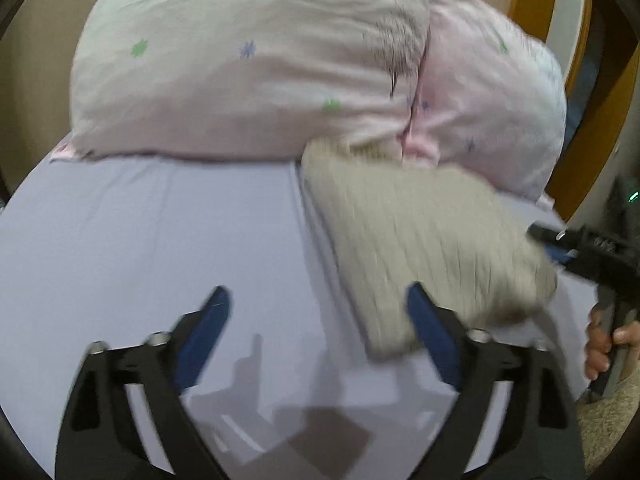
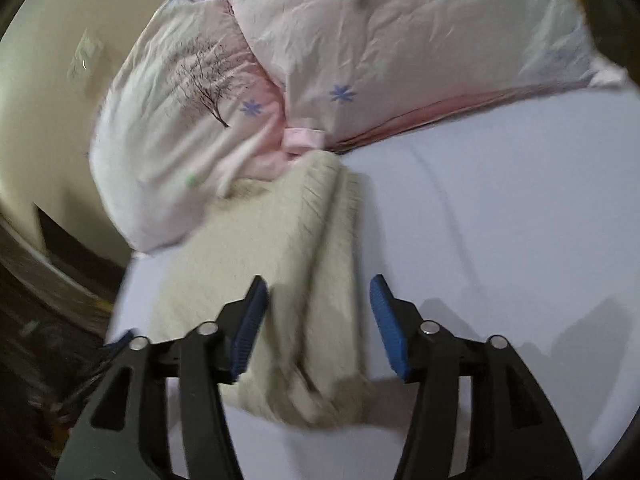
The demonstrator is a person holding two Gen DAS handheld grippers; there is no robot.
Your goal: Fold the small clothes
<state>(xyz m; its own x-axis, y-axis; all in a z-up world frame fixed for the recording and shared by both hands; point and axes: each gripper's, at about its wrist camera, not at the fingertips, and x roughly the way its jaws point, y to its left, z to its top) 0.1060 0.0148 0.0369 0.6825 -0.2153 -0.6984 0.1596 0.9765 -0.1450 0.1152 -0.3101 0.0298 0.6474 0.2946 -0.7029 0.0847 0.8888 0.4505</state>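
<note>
My left tongs (image 1: 318,320) and right tongs (image 2: 318,308) gape; folded, blurry sweater (image 1: 420,248) at two o'clock on bed (image 1: 140,240).

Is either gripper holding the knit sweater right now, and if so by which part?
Neither. Both the left gripper and the right gripper are open, and the folded beige sweater lies free on the bed sheet.

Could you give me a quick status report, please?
Left gripper and right gripper both open, empty. Beige ribbed knit garment folded on lavender sheet. Pink pillows touch its far end.
</note>
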